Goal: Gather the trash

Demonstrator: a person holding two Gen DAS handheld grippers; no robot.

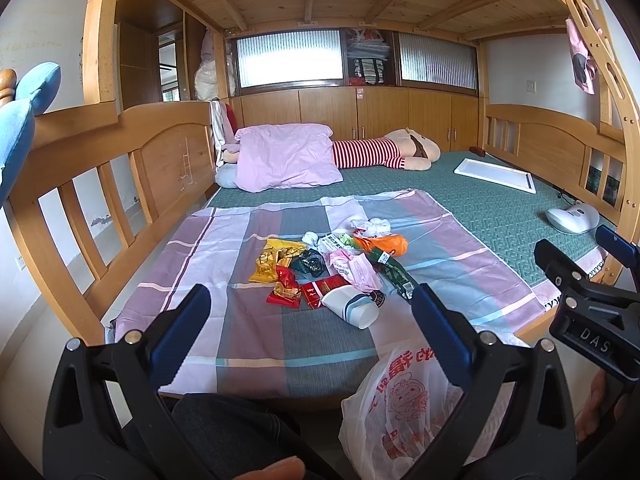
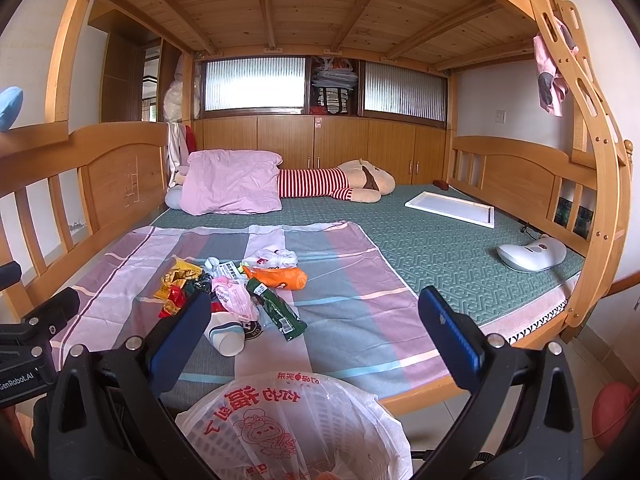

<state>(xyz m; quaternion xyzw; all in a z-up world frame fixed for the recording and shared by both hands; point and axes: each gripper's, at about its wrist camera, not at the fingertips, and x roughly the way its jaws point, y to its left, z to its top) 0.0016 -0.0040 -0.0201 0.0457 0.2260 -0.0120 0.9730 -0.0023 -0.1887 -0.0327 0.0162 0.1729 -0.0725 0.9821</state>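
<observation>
Both grippers, left (image 1: 308, 312) and right (image 2: 316, 320), fingers apart, empty. Trash pile (image 1: 332, 270) mid-sheet (image 1: 240, 320). Bag (image 2: 296, 420) below bed's near edge.

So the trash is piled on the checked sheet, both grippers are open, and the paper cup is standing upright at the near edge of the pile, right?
Not quite. The paper cup is lying on its side, not upright; the left wrist view shows its open mouth facing the camera. The rest holds: the trash pile sits on the checked sheet, and the left gripper and right gripper are both open.
</observation>
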